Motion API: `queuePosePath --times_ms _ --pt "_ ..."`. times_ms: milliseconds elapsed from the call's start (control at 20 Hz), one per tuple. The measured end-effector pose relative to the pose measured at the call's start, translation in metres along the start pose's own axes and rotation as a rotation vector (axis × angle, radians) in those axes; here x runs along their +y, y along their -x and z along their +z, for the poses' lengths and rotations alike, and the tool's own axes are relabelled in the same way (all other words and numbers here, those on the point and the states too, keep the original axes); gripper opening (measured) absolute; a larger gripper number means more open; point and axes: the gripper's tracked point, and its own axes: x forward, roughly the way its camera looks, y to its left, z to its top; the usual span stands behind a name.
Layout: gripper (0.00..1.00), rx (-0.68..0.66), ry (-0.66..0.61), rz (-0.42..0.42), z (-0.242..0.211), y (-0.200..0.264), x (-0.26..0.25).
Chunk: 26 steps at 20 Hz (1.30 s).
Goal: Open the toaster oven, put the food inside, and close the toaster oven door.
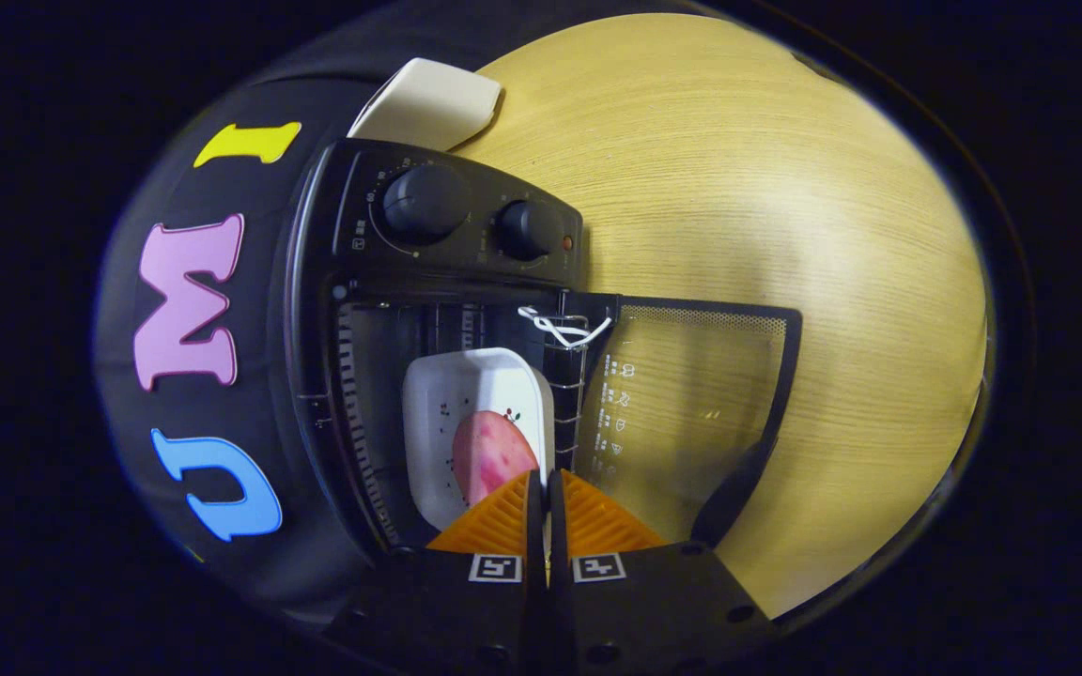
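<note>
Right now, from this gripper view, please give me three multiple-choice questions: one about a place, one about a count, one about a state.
1. Where is the white tray with the pink food?
A. on the wooden table
B. inside the toaster oven
C. on top of the oven

2. How many round knobs does the oven's panel carry?
A. one
B. two
C. four

3. How does the glass door stand?
A. swung open
B. fully closed
C. taken off

Answers:
1 B: the tray sits in the toaster oven cavity, just ahead of the gripper.
2 B: a larger knob and a smaller one show.
3 A: the wooden table shows through the door's glass, beside the cavity.

The gripper's orange fingers are nearly together at the tray's near rim.
</note>
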Motion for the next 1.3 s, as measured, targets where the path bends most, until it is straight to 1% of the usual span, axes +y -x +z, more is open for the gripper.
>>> queuePosePath --times_ms 100,250,350,400,450,500,550,600,650,700,750,800,900,950,1000,1100,1300 --pt "0.05 -0.024 -0.021 -0.01 -0.001 -0.008 0.003" --pt "0.05 -0.015 -0.017 0.005 -0.008 -0.016 0.015" --pt "0.08 -0.019 -0.047 0.04 -0.011 -0.017 0.025" --pt "0.12 -0.016 -0.059 0.054 -0.013 -0.014 0.03" --pt "0.13 -0.005 -0.075 0.067 -0.016 -0.014 0.032" --pt "0.23 0.014 -0.088 0.07 -0.02 -0.012 0.033" --pt "0.37 0.042 -0.089 0.07 -0.025 -0.011 0.033" --pt "0.61 0.066 -0.077 0.062 -0.028 -0.006 0.03" --pt "0.65 0.079 -0.048 0.063 -0.029 -0.001 0.026" --pt "0.81 0.098 -0.022 0.075 -0.032 0.004 0.024" --pt "0.87 0.12 0.005 0.086 -0.034 0.01 0.021" --pt "0.98 0.155 0.037 0.081 -0.038 0.015 0.016" --pt "0.98 0.209 0.112 0.104 -0.041 0.033 0.013" --pt "0.99 0.223 0.163 0.131 -0.042 0.043 0.015" --pt "0.99 0.24 0.237 0.158 -0.044 0.054 0.017" --pt "0.99 0.266 0.424 0.162 -0.045 0.072 0.006" --pt "0.99 0.239 0.788 0.098 -0.033 0.089 -0.034"
